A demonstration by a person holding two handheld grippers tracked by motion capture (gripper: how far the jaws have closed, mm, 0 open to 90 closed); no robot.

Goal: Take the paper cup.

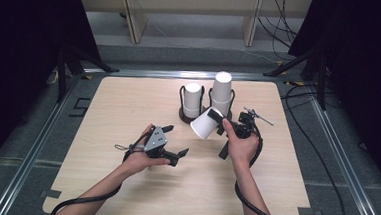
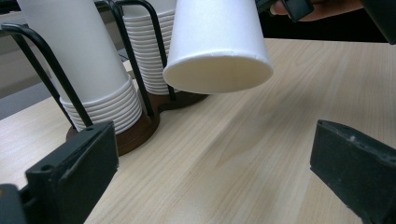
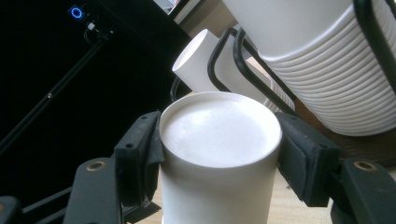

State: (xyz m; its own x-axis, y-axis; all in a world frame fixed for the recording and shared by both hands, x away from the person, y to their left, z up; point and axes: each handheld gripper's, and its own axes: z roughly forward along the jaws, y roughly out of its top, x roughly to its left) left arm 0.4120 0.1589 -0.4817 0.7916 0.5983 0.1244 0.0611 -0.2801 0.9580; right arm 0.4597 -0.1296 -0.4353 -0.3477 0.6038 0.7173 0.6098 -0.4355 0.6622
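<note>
You had two tools in hand, two stacks of white paper cups, and one loose white paper cup [image 1: 205, 123]. Your right tool [image 1: 217, 123] pinched that single cup by its closed end, tilted, its open mouth turned toward seven o'clock, off the light wooden desk [image 1: 129, 98] and just in front of the dark brown two-post cup holder [image 1: 184, 118]. Your left tool [image 1: 176, 149] sat at eight o'clock from the cup, jaws spread with nothing between them.

The high view gave you the count: a shorter stack [image 1: 193, 98] at eleven o'clock of the held cup and a taller stack [image 1: 221, 92] at one o'clock. The right gripper view added the grip itself, both pads pressed on the cup's [image 3: 219, 154] sides below its base. The left gripper view showed the cup's [image 2: 219, 44] rolled rim hanging clear above the desk, and the nested rims of both stacks.
</note>
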